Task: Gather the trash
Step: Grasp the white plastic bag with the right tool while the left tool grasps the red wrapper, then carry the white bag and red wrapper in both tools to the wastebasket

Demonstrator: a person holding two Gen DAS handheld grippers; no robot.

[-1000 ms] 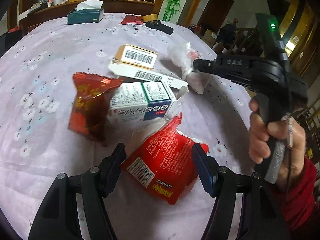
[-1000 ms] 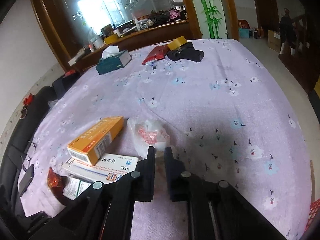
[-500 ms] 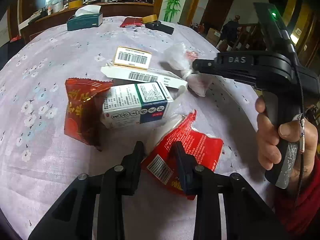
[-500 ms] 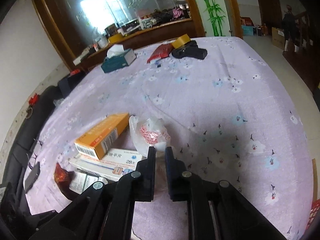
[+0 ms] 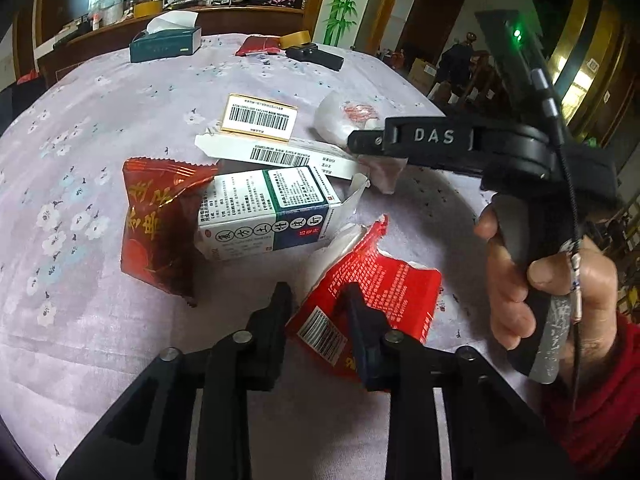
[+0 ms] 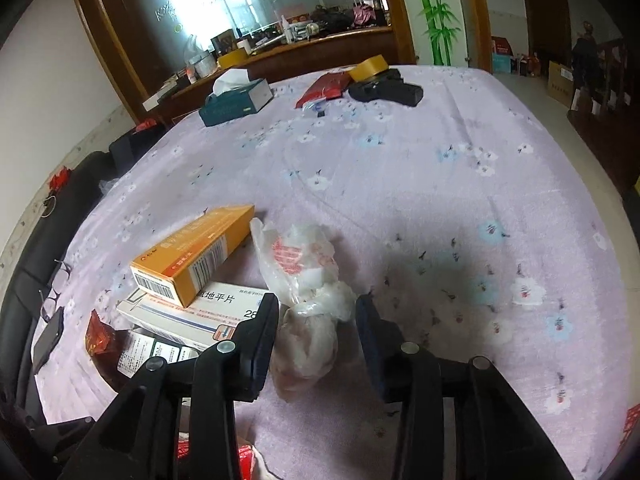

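Left gripper (image 5: 316, 300) is pinched down on the torn red wrapper (image 5: 372, 292), near edge of the pile. It only has a corner, so the foil could slide out when lifted. Right gripper (image 6: 316, 312) is spread wide around the plastic bag (image 6: 304, 300), not gripping yet. The left finger (image 6: 260, 332) touches the white box (image 6: 188, 316) and could snag or drag it.

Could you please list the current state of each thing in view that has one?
Left gripper: shut on the torn red wrapper.
Right gripper: open, straddling the crumpled plastic bag.
Green-and-white box: lying flat, end flap open.
Orange box: closed, resting on the white box.
Dark red wrapper: crumpled against the green-and-white box.
Tissue box: open, tissue sticking out.
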